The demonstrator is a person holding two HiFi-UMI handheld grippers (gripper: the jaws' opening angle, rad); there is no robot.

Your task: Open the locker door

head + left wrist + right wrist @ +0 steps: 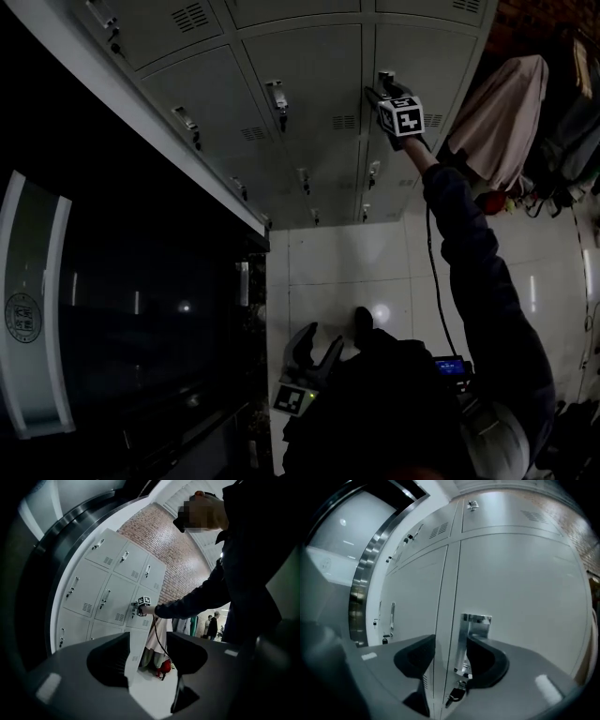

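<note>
The locker door (520, 583) fills the right half of the right gripper view and is shut flush against its neighbour. Its bright metal handle (476, 623) sits just right of the vertical seam, with a dark key (454, 695) hanging below it near the bottom of the frame. The right gripper (452, 641) is at the door with its jaws parted. The seam and the handle's edge stand in the gap, and the handle lies close against the right-hand jaw, not pinched from both sides. In the head view this gripper (384, 86) is in the upper right, reaching to the bank of grey lockers (300, 84) at the end of a dark sleeve (469, 253). A pale cloth (506, 103) hangs at the far right. The left gripper (323, 339) hangs low in the centre over the white tiled floor (328, 272), jaws wide and holding nothing.
</note>
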